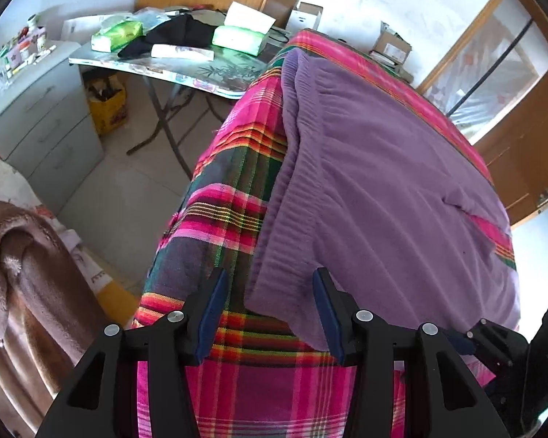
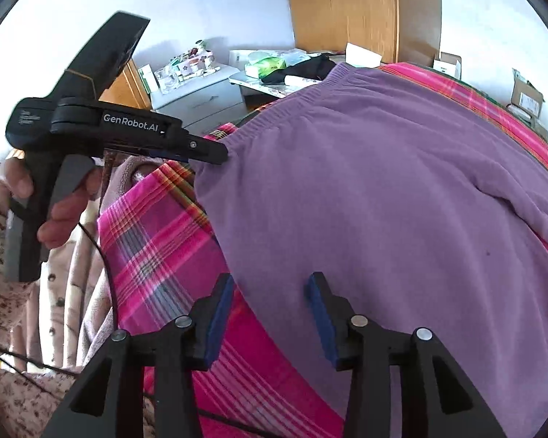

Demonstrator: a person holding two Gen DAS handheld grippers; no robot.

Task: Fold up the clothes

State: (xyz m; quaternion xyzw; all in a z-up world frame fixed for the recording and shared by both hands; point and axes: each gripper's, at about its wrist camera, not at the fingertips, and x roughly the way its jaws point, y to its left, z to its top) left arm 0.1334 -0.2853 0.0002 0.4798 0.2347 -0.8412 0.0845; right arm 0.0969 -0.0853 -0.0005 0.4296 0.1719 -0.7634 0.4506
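My left hand-held gripper [image 1: 268, 314] has its jaws apart over the lower corner of the purple fleece garment [image 1: 383, 182], not pressing it. My right hand-held gripper [image 2: 270, 314] is apart too, at the lower centre, above soft fabric. The garment lies flat, with a ribbed hem, on the pink plaid bed cover [image 1: 230, 219].

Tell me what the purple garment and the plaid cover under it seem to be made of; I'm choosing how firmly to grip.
Purple garment: looks like soft fleece or brushed knit, matte and slightly fuzzy, with a ribbed gathered band along one edge. Plaid cover: seems a thin, flat woven cloth, probably cotton, with crisp pink, green and yellow stripes and no pile.
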